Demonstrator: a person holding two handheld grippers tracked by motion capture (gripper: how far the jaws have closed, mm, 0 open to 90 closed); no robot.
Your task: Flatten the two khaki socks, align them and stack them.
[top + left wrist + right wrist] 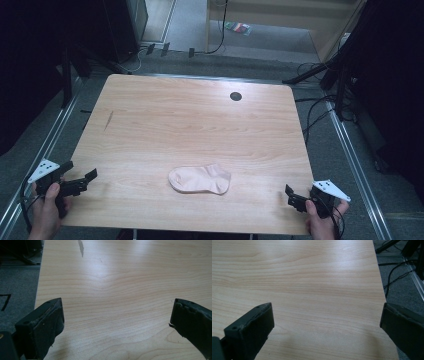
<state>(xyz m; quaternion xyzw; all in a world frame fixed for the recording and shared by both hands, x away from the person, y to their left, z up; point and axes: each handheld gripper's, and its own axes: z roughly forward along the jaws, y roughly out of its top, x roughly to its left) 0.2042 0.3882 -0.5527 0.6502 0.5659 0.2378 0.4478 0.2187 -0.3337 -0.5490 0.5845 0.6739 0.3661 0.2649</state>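
**Asker:** What is on the table, and where?

**Describer:** Seen from above, a pale pink sock (200,179) lies flat on a light wooden table (190,125), toward the near edge, at about 6 o'clock from the table's centre. Its rounded toe points to 9 o'clock and its cuff to 3 o'clock. A small dark round hole (235,96) sits in the tabletop near the far edge, at roughly 1 o'clock.

**Asker:** And the two claws?

**Describer:** The left gripper (82,181) is held by a hand at the near left corner, about 8 o'clock, well apart from the sock. The right gripper (292,196) is held at the near right corner, about 4 o'clock, also clear of the sock. Both are released: each gripper's own view shows its black jaws spread wide with bare wood between them, grasping nothing.
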